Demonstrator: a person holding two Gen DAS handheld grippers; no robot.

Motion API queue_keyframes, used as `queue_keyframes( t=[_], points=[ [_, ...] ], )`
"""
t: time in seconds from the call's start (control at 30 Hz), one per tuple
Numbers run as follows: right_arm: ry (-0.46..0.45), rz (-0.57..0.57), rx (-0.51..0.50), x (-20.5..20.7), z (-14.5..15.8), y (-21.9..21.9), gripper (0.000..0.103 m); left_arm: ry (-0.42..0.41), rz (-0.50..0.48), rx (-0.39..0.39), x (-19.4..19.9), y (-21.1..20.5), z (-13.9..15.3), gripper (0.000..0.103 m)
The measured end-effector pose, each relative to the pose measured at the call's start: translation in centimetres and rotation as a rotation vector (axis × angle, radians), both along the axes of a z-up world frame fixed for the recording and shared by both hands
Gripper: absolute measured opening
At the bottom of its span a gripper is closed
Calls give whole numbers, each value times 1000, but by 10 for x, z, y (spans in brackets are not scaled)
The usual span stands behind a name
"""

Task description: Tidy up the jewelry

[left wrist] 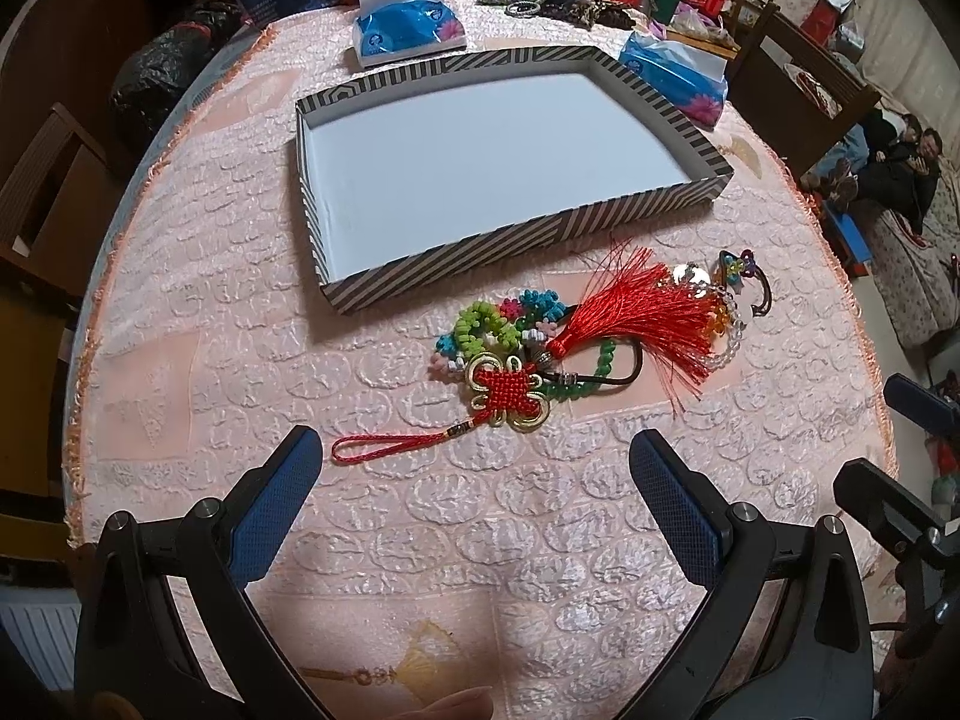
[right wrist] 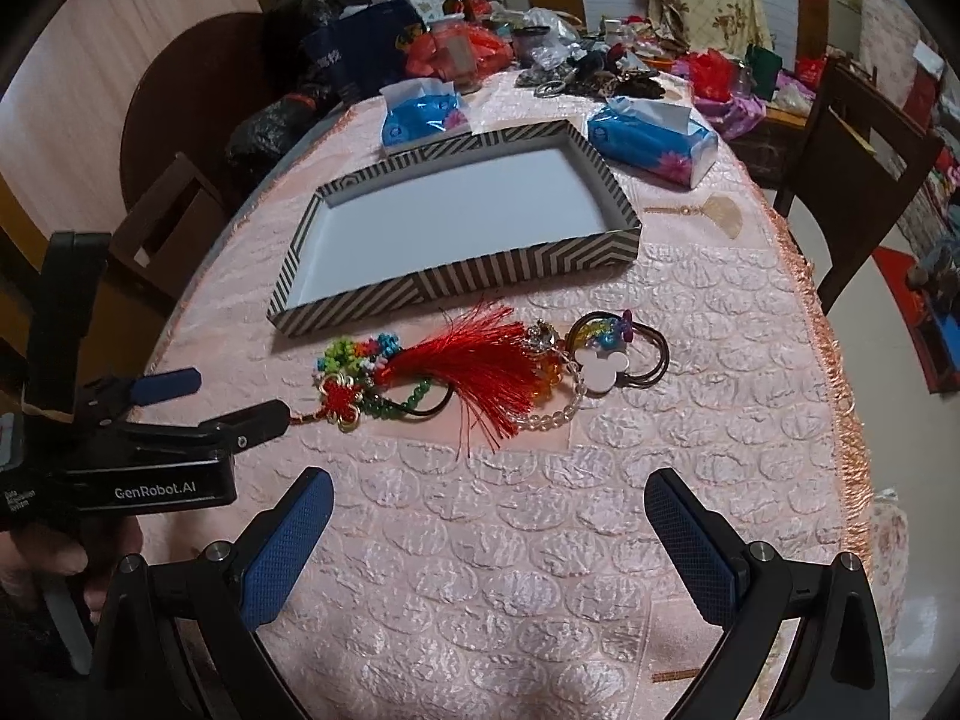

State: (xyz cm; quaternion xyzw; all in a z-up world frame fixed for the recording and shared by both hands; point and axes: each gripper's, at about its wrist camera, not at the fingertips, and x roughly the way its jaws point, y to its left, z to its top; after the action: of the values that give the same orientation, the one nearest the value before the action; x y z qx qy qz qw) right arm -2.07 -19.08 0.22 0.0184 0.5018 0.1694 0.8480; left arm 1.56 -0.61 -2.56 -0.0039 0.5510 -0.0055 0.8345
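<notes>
A pile of jewelry lies on the pink tablecloth in front of an empty striped tray. The pile holds a red Chinese knot with a red tassel, colourful bead flowers, a green bead strand, clear beads and brown hair ties with charms. My left gripper is open, just short of the knot's red cord loop. It also shows in the right wrist view. My right gripper is open, nearer than the pile.
Two blue tissue packs lie behind the tray. Bags and clutter fill the table's far end. Dark wooden chairs stand at both sides. The tablecloth's fringed edge runs on the right.
</notes>
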Motion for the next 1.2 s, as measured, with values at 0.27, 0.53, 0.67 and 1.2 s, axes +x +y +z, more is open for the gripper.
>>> queue_keyframes(
  t=[0.27, 0.53, 0.67, 1.2],
  points=[
    [8, 14, -11, -1, -2, 5, 103, 10, 3, -5, 0, 4, -3, 103],
    [29, -31, -6, -3, -9, -9, 103, 43, 38, -67, -2, 17, -17, 103],
    [33, -36, 4, -4, -11, -19, 103, 30, 63, -104, -9, 24, -22, 103],
    [47, 81, 41, -5, -30, -23, 103, 61, 92, -65, -35, 26, -48, 103]
  ],
)
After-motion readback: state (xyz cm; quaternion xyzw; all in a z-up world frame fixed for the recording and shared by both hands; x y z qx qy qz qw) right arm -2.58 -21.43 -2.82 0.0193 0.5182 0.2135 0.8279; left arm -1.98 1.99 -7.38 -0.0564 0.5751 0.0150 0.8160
